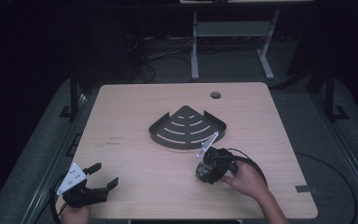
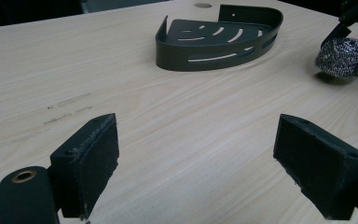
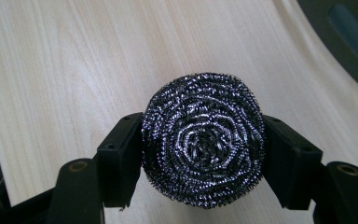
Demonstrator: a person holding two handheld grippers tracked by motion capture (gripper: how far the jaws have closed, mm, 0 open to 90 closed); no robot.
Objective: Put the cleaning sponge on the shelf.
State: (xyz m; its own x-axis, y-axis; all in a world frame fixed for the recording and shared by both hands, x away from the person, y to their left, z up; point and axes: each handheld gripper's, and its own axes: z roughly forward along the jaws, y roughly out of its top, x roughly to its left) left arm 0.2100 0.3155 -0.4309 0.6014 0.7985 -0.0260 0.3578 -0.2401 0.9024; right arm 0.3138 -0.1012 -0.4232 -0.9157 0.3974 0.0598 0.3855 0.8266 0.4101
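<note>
Right gripper (image 3: 203, 154): clenched on a steel-wool scourer (image 3: 203, 144), lower right of centre in the high view.
Left gripper (image 2: 196, 163): jaws spread wide, nothing between them, lower left.
Corner rack (image 1: 188, 127): dark, slotted, mid-frame on the wooden surface (image 1: 130, 158), just beyond the scourer.

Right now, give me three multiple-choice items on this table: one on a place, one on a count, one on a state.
1. Where is the dark corner shelf tray?
A. Mid-table
B. On the floor
C. In the left gripper

2. How many scouring balls are visible?
A. Three
B. One
C. Two

3. The left gripper is:
A. Shut on the tray
B. Shut on a cloth
C. Open, holding nothing

Answers: 1 A, it sits flat on the table. 2 B, a single steel scouring ball. 3 C, its jaws stand wide apart over bare wood, while the right gripper clamps the ball.
</note>
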